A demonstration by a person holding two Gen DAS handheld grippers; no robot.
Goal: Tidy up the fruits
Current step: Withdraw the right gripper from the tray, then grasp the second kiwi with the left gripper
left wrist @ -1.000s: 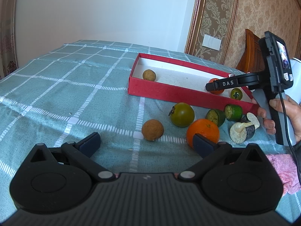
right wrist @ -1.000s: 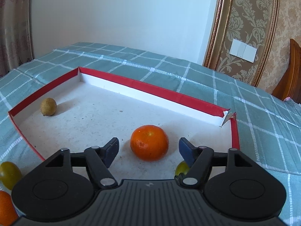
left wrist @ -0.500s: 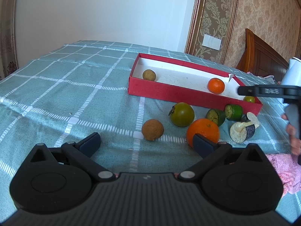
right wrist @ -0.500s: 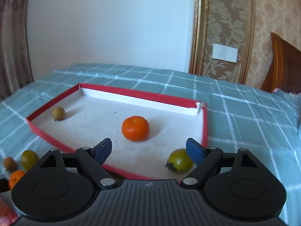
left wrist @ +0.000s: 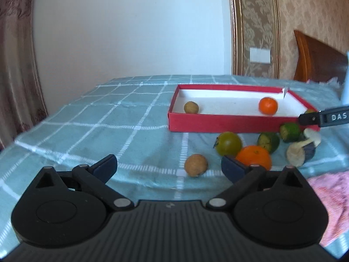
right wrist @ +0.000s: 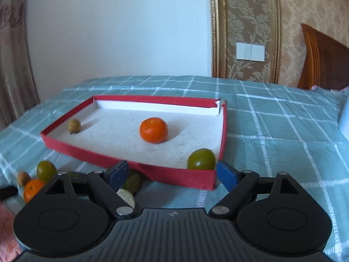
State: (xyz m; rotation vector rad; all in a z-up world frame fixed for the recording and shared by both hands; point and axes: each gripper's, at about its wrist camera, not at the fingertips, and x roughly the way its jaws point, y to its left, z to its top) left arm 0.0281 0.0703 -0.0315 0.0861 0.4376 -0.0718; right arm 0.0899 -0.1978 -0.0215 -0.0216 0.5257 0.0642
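Jaws apart, "DAS" on right gripper (left wrist: 314, 119)

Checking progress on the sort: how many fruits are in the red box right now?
3: a small brown fruit near the left wall of the red box, an orange mid-floor, and a green fruit in the near right corner. None looks hidden.
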